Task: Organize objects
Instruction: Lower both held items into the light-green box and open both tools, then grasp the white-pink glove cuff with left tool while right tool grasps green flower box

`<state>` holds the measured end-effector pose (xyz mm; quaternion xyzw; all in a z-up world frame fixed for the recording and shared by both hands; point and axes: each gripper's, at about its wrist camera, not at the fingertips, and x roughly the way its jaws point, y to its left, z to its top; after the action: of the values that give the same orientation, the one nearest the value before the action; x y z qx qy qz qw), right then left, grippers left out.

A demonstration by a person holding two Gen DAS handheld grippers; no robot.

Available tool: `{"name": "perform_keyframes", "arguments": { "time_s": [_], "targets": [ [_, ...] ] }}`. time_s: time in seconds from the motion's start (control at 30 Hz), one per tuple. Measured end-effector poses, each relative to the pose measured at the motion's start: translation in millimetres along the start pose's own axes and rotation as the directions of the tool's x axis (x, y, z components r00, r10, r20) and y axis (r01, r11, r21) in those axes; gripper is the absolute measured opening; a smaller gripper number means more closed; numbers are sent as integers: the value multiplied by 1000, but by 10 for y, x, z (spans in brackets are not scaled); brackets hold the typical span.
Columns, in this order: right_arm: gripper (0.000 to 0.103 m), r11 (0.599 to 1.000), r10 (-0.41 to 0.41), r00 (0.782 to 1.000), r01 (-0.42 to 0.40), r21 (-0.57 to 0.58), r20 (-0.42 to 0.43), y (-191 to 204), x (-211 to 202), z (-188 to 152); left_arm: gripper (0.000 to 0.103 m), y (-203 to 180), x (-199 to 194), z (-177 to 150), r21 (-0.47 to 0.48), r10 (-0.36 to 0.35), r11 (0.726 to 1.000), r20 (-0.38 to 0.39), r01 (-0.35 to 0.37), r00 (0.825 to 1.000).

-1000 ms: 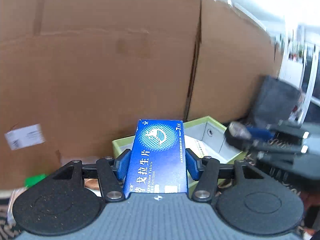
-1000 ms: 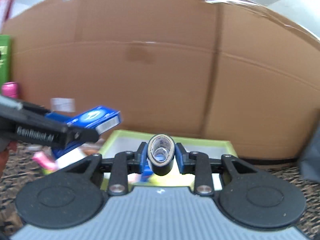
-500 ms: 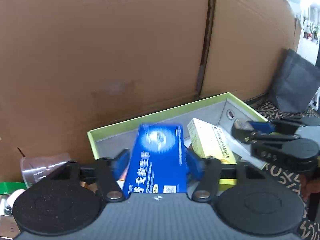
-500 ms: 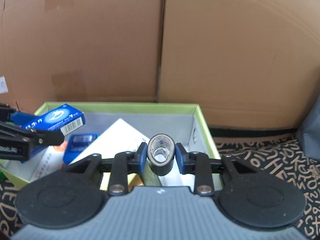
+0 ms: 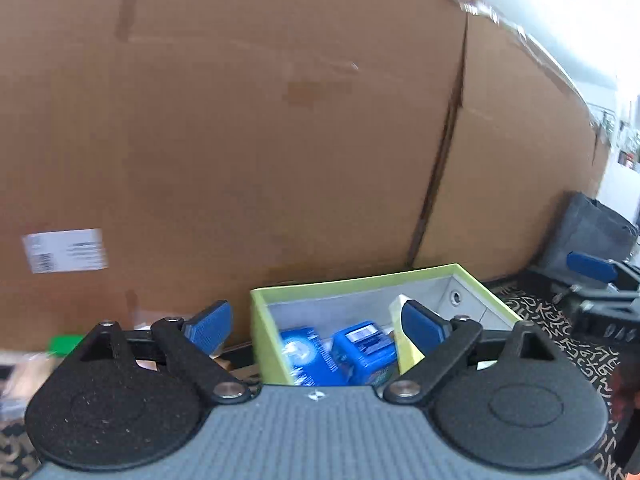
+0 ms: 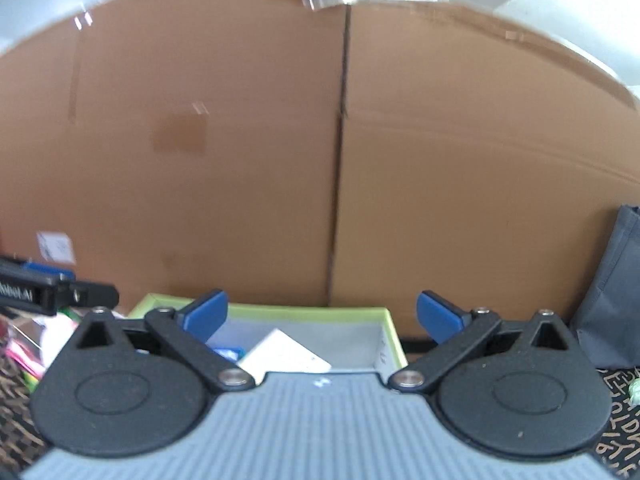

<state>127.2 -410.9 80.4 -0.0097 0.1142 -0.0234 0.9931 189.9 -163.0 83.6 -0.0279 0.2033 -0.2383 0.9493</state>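
Left wrist view: the left gripper (image 5: 316, 320) is seen spread wide with nothing between its pads, its jaws having just been opening. Two blue packets (image 5: 336, 354) lie inside the green box (image 5: 360, 280). The right gripper (image 6: 322, 314) has likewise just been opened and is empty above that box, where a white carton (image 6: 284, 350) rests. Clutter (image 6: 24, 352) left of the box is judged still to be sorted.

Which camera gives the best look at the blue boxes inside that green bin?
The left wrist view: two blue boxes lie in plain sight in the green bin. The right wrist view shows just a blue sliver.
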Motion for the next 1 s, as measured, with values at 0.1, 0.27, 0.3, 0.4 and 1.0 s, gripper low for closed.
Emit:
{"name": "perform_keyframes", "arguments": {
  "time_s": [0.1, 0.27, 0.3, 0.4, 1.0],
  "targets": [
    [103, 998, 65, 998, -65, 4, 27, 211, -201, -29, 95, 128, -298, -167, -12, 28, 1000, 13, -27, 1000],
    [103, 981, 193, 981, -193, -10, -16, 678, -408, -267, 95, 474, -642, -561, -73, 104, 992, -14, -104, 995],
    [103, 976, 217, 976, -217, -11, -35, 766, -445, -326, 95, 567, -717, -650, -81, 122, 989, -35, -125, 992],
    [103, 954, 296, 948, -300, -11, -120, 1093, -381, -566, 95, 809, -905, -884, -101, 180, 977, -74, -187, 981],
    [103, 947, 303, 845, -318, 40, -440, 2649, 857, -1154, 94, 1608, -1154, -1149, -260, 288, 915, -110, -308, 951]
  ]
}}
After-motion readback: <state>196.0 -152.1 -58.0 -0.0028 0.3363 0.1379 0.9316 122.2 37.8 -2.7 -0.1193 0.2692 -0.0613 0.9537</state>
